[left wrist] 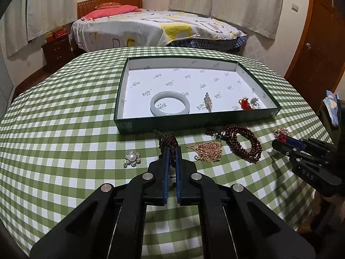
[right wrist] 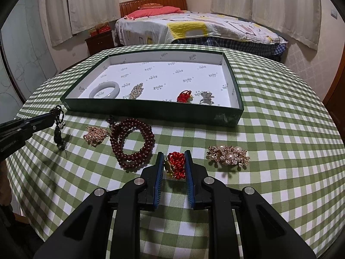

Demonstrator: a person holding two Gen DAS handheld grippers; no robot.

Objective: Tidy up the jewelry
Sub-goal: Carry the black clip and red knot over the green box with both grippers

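A green-walled tray [left wrist: 194, 119] [right wrist: 151, 111] holds a white jade bangle [left wrist: 169, 106] [right wrist: 104, 90], a rhinestone pin [left wrist: 208, 101] [right wrist: 136, 90], a red knot charm [left wrist: 245, 103] [right wrist: 184, 96] and a silver ring [left wrist: 254, 102] [right wrist: 207, 97]. My left gripper [left wrist: 172, 149] is shut on a dark knotted cord with a tassel [left wrist: 167, 140] [right wrist: 58, 125], lifted above the cloth. My right gripper [right wrist: 173, 155] is shut on a red knot ornament with gold [right wrist: 175, 165] [left wrist: 282, 138].
On the green checked tablecloth [left wrist: 64, 129] lie dark red bead strands [left wrist: 243, 143] [right wrist: 131, 142], a gold chain pile [left wrist: 207, 151] [right wrist: 96, 135], a pearl flower brooch [left wrist: 132, 158] and a gold pearl brooch [right wrist: 228, 154]. A bed stands behind the table.
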